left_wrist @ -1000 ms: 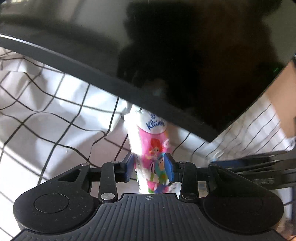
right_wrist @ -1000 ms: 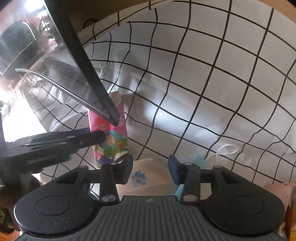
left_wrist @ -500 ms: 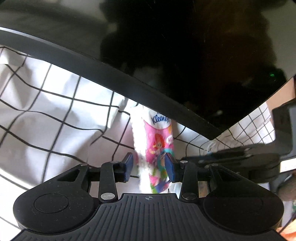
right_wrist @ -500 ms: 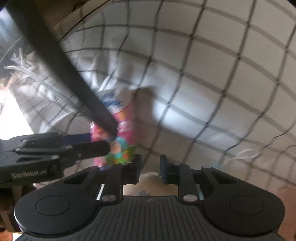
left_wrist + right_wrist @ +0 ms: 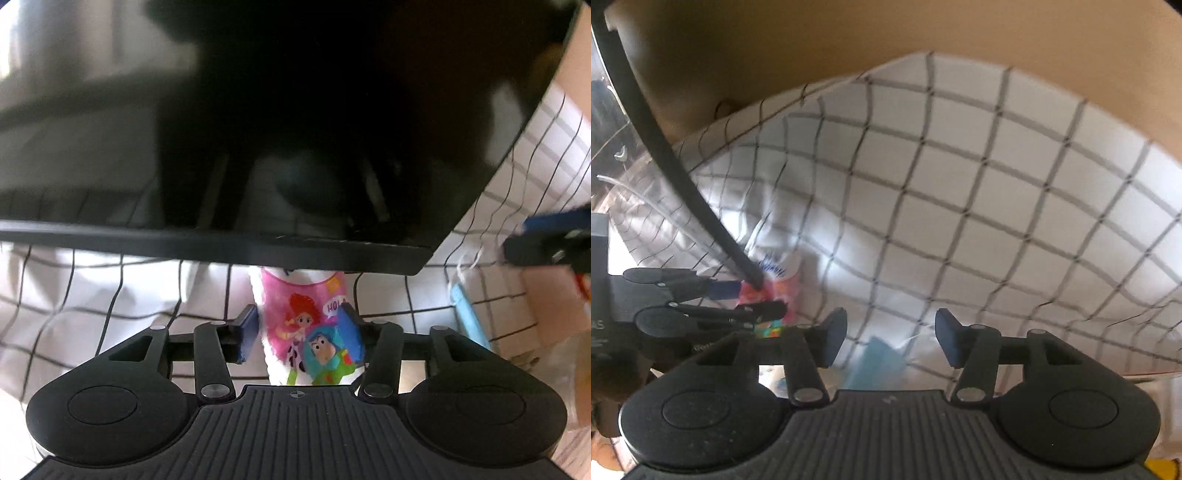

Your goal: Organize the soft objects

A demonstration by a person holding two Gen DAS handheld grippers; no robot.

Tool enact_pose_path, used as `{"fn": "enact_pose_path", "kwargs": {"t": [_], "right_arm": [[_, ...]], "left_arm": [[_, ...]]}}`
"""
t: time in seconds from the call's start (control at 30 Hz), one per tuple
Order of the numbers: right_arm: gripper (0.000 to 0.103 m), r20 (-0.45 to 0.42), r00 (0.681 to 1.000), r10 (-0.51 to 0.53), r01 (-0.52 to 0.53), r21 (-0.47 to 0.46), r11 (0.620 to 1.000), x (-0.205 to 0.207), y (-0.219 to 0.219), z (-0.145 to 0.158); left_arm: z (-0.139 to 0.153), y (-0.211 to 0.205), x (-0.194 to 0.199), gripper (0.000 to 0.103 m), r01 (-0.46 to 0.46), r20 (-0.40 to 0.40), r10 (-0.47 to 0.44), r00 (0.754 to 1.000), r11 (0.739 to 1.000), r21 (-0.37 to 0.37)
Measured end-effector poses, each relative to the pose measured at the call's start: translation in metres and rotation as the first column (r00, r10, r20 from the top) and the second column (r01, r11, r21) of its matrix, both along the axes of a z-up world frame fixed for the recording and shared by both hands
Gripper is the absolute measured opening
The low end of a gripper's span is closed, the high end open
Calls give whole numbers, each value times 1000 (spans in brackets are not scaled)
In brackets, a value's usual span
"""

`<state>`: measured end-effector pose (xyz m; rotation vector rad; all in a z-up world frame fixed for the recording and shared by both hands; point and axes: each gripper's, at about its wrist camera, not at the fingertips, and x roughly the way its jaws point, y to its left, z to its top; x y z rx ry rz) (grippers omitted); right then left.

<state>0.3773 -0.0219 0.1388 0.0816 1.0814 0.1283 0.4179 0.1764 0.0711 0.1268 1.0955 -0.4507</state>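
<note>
My left gripper [image 5: 299,334] is shut on a pink and white Kleenex tissue pack [image 5: 308,332] with cartoon figures, held upright just under the lower edge of a black screen [image 5: 258,129]. The pack's top is hidden behind that edge. In the right wrist view the pack [image 5: 777,280] and the left gripper [image 5: 753,301] sit at the left. My right gripper [image 5: 890,339] is open and empty, over a light blue face mask [image 5: 875,363] that lies on the white checked cloth [image 5: 960,221].
The black screen's bezel [image 5: 683,177] runs diagonally at the left of the right wrist view. The blue mask [image 5: 467,314] and my right gripper [image 5: 546,240] show at the right of the left wrist view. A brown surface [image 5: 849,40] lies beyond the cloth.
My right gripper was nearly shut half a second ago and is open again, and has moved to the right. My left gripper keeps the tissue pack and has turned under the screen.
</note>
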Motion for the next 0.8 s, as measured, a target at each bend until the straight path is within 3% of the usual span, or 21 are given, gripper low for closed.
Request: {"fn": "enact_pose_path", "kwargs": {"t": [0.1, 0.27, 0.43, 0.47, 0.53, 0.6, 0.67, 0.8], "right_arm": [[54, 4, 1000, 4, -4, 21, 1000, -8, -5, -1], [58, 18, 1000, 18, -18, 9, 1000, -15, -3, 0], [58, 95, 995, -15, 13, 24, 1000, -15, -6, 0], [58, 95, 995, -5, 2, 32, 1000, -14, -7, 1], [58, 89, 996, 33, -38, 49, 998, -16, -5, 7], [58, 80, 994, 81, -86, 68, 994, -18, 1, 12], [58, 55, 989, 137, -142, 96, 985, -21, 10, 13], [58, -44, 970, 239, -226, 190, 955, -15, 38, 5]], "left_arm": [[-1, -7, 4, 56, 13, -29, -13, 999, 1000, 27], [-2, 0, 11, 55, 5, -75, -6, 997, 1000, -20], [3, 11, 13, 49, -20, -82, 17, 996, 999, -34], [5, 13, 12, 47, -14, -81, 11, 997, 999, -36], [6, 23, 10, 28, -29, -102, 19, 995, 995, -98], [11, 40, 9, 24, -67, -113, 49, 992, 985, -160], [18, 53, 3, 23, -81, -78, 69, 995, 982, -171], [33, 88, -16, 22, -132, -34, 128, 991, 962, -238]]}}
